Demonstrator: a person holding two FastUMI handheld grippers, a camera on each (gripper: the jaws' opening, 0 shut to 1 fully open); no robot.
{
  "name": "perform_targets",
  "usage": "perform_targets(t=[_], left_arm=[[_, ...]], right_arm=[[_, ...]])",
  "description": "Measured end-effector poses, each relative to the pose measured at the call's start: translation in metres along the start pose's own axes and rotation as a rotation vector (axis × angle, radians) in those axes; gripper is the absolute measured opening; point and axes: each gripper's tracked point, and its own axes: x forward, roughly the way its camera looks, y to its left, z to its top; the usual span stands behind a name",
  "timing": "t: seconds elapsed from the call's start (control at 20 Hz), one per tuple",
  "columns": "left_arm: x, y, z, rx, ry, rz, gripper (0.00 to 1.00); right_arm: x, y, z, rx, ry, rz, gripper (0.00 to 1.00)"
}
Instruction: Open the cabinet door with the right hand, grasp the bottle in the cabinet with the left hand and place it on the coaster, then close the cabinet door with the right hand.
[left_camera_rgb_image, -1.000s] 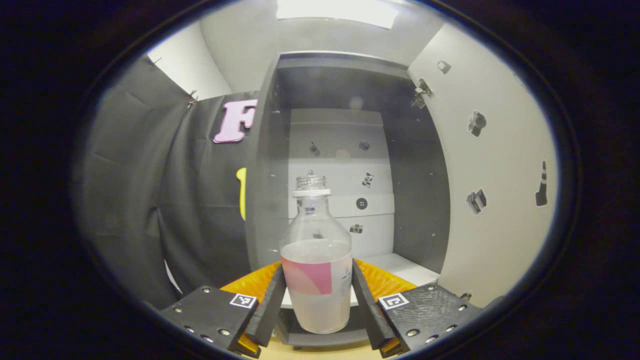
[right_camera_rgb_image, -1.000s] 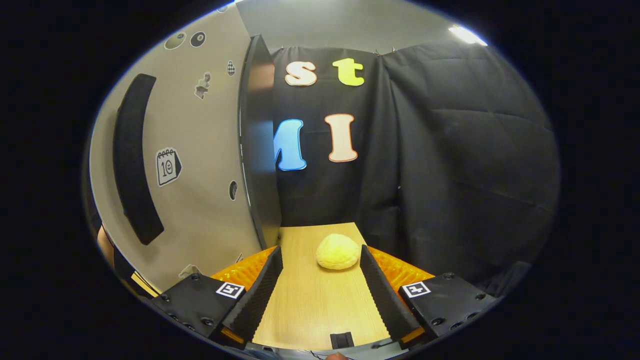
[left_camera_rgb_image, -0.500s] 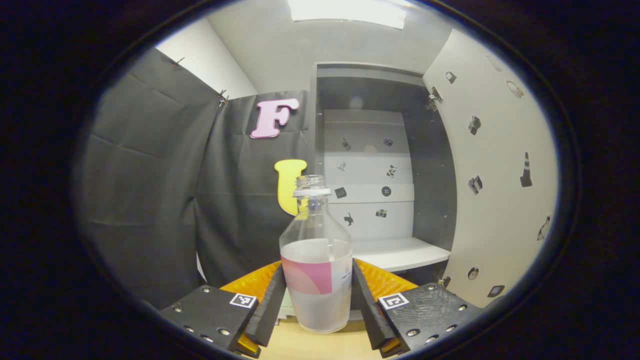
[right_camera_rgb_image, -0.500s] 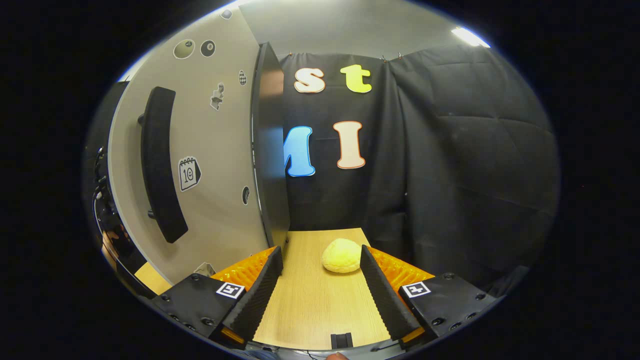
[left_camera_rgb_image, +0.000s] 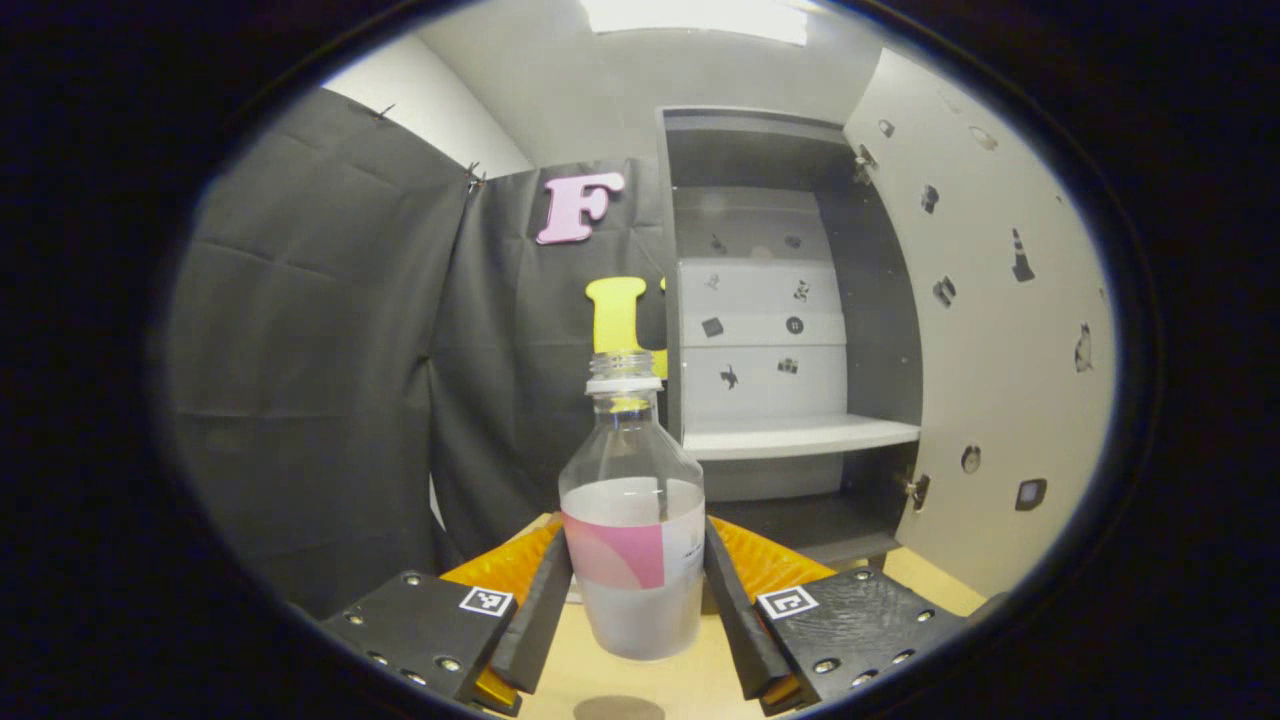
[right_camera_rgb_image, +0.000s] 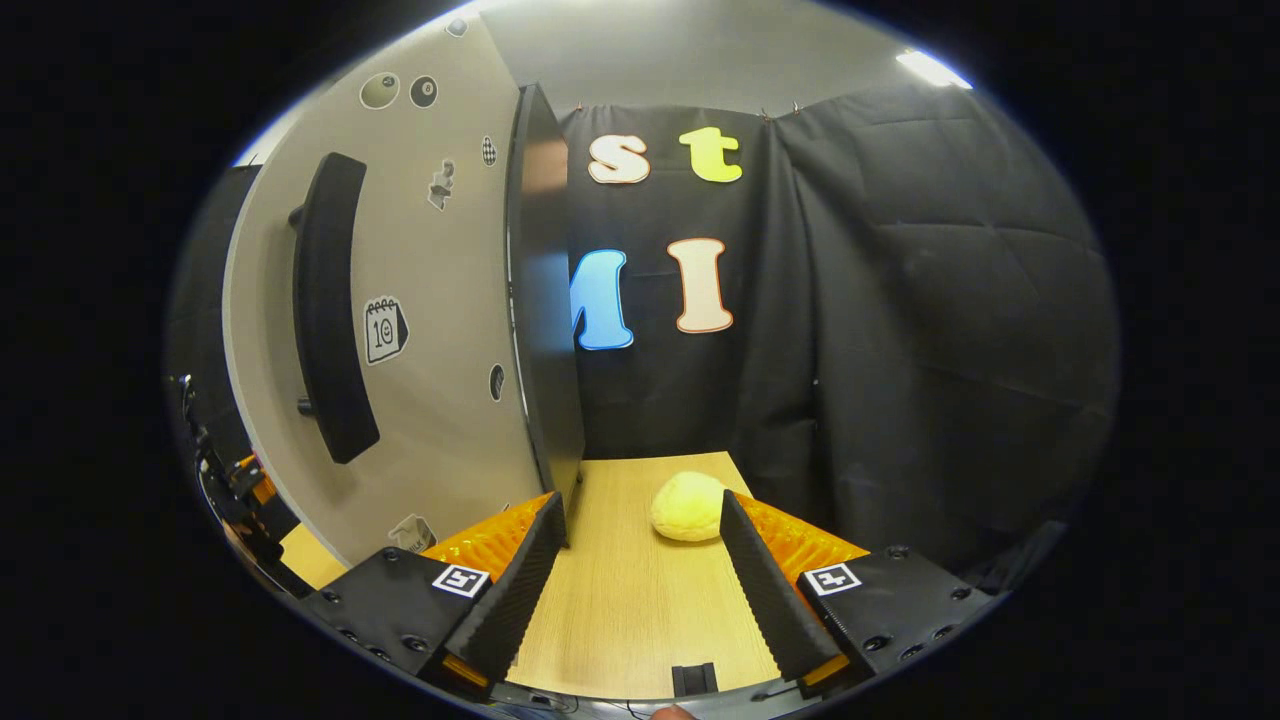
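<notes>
One bottle (left_camera_rgb_image: 633, 520) stands upright between the fingers of the left hand-held gripper (left_camera_rgb_image: 636, 600), which is clamped on its lower body, both fingers pressing its sides; the bottle is clear, uncapped, partly filled with a pale liquid and carries a label with a pink patch; it is held above the pale wooden table (left_camera_rgb_image: 690, 680), out in front of the cabinet (left_camera_rgb_image: 790, 330); a dark round spot (left_camera_rgb_image: 618, 708) lies on the table just below it, too cut off to tell what it is. There is one cabinet, dark-walled with a white shelf (left_camera_rgb_image: 800, 437) inside, and its one door (left_camera_rgb_image: 990, 330) stands wide open, light grey and dotted with small stickers. The right hand-held gripper (right_camera_rgb_image: 640, 570) is spread apart and grips nothing, low over the table; one yellow rounded lump (right_camera_rgb_image: 688, 506) rests on the table near its far fingertips; the door's outer face, with one long dark handle (right_camera_rgb_image: 328, 320), rises at that view's left. Black cloth walls the booth.
</notes>
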Motion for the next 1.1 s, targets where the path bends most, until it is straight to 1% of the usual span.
perform_targets(t=[0.05, 0.1, 0.3, 0.35, 0.4, 0.45, 0.5, 0.55, 0.6, 0.75, 0.8, 0.85, 1.1], left_arm=[[-0.003, 0.002, -0.012, 0.002, 0.013, 0.001, 0.73], [-0.004, 0.004, -0.024, 0.003, 0.027, 0.004, 0.7], [-0.011, 0.009, -0.07, -0.036, 0.076, 0.014, 0.73], [-0.013, 0.011, -0.081, -0.038, 0.085, 0.018, 0.71], [-0.013, 0.011, -0.092, -0.034, 0.096, 0.02, 0.74], [-0.013, 0.013, -0.103, -0.026, 0.106, 0.026, 0.71], [-0.013, 0.013, -0.114, -0.022, 0.119, 0.029, 0.7], [-0.017, 0.013, -0.123, -0.026, 0.125, 0.031, 0.7], [-0.016, 0.013, -0.132, -0.032, 0.13, 0.032, 0.74], [-0.019, 0.01, -0.16, -0.02, 0.16, 0.043, 0.74], [-0.018, 0.011, -0.167, -0.012, 0.165, 0.05, 0.73], [-0.018, 0.011, -0.173, -0.01, 0.169, 0.055, 0.71], [-0.018, 0.013, -0.202, -0.02, 0.174, 0.088, 0.71]], right_arm=[[0.001, 0.001, -0.001, 0.008, 0.002, 0.002, 0.94], [0.003, 0.001, -0.003, 0.013, 0.004, 0.0, 0.94], [0.01, 0.0, -0.006, 0.004, 0.021, -0.009, 0.94], [0.011, 0.002, -0.004, 0.002, 0.02, -0.008, 0.94], [0.011, 0.003, -0.004, 0.001, 0.019, -0.006, 0.98], [0.012, 0.004, -0.004, -0.005, 0.019, -0.005, 0.98], [0.014, 0.004, -0.005, -0.014, 0.022, -0.007, 0.94], [0.014, 0.003, -0.005, -0.026, 0.024, -0.012, 0.94], [0.014, 0.003, -0.005, -0.035, 0.027, -0.015, 0.94], [0.013, 0.002, -0.008, -0.05, 0.038, -0.022, 0.94], [0.013, -0.001, -0.01, -0.057, 0.044, -0.028, 0.94], [0.012, -0.004, -0.012, -0.061, 0.049, -0.037, 0.94], [0.009, -0.012, -0.016, -0.073, 0.067, -0.061, 0.94]])
